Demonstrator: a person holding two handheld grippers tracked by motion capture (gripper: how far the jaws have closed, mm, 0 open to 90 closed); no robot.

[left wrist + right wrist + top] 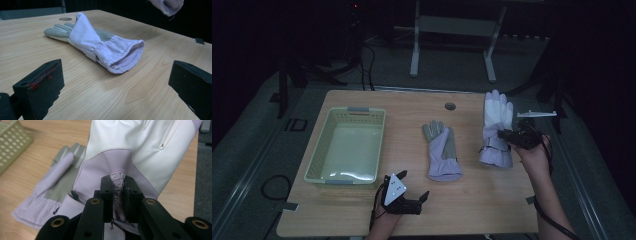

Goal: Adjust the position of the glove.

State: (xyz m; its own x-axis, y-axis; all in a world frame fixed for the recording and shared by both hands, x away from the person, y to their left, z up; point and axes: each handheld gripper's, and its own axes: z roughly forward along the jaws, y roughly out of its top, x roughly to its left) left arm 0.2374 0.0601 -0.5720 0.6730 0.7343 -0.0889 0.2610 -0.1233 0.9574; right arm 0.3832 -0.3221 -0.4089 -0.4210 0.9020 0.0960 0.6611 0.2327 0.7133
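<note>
Right gripper view is showing the right gripper [117, 191] pinching the white glove [140, 152] at its wrist, at table's three o'clock; presumably lifting toward basket [346, 146] at nine o'clock is following. Left gripper [409, 200] is idling, jaws spread.

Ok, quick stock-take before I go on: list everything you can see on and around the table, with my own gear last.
Basket: one, pale green plastic, perforated walls, left part of table.
Middle glove: one, lilac and grey, flat at table centre, cuff toward the person.
Right glove: one, white and lilac, right part of table, pinched at a lilac fold.
Table: one, light wood, round hole near far edge.
Frame: one, grey metal, on floor beyond table.
Left claw: black, open, near table's front edge.
Right claw: black, shut on right glove.
</note>
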